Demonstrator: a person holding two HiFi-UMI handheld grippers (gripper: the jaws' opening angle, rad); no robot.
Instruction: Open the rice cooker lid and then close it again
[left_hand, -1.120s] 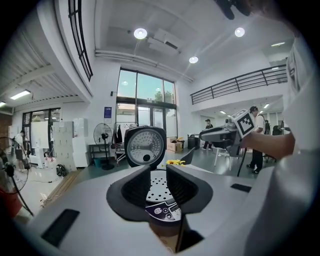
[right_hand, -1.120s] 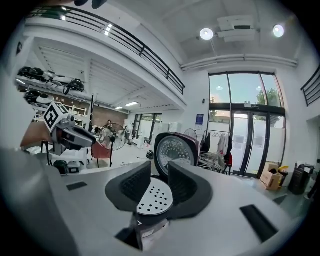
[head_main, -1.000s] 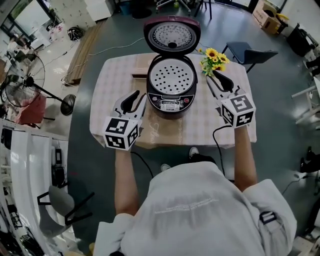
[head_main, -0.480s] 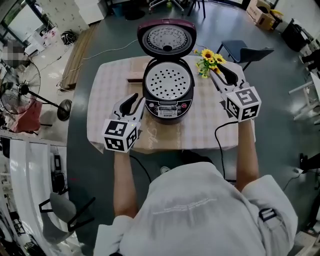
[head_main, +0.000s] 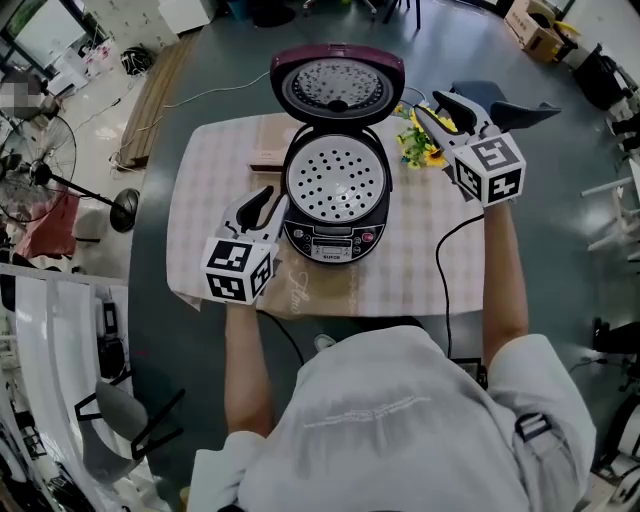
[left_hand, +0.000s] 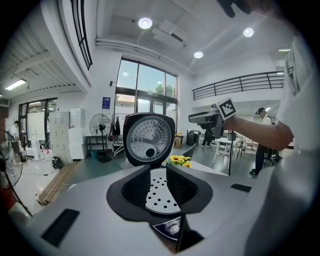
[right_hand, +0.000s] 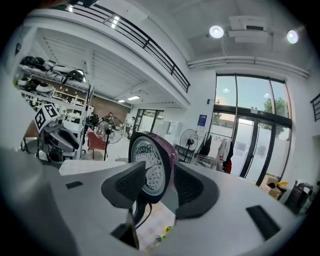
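The rice cooker (head_main: 335, 205) stands mid-table with its maroon lid (head_main: 338, 85) swung up and a perforated white tray showing in the pot. My left gripper (head_main: 270, 200) hovers open at the cooker's front left, and in the left gripper view the tray (left_hand: 160, 192) shows beyond its empty jaws. My right gripper (head_main: 432, 103) is at the lid's right edge. Its jaws have just been opening. In the right gripper view the lid (right_hand: 150, 165) is seen edge-on in the gap, and the pads do not press on it.
A bunch of yellow flowers (head_main: 425, 140) stands right of the cooker, under my right gripper. The checked tablecloth (head_main: 215, 180) covers the table, with a brown board (head_main: 268, 150) behind the cooker. A chair (head_main: 505, 108) sits beyond the table's right side and a fan (head_main: 50, 180) at the far left.
My right gripper has travelled away from me, from beside the cooker's body to the raised lid's right edge, and its jaws stand wider. The left gripper edged closer to the cooker. The lid stays up.
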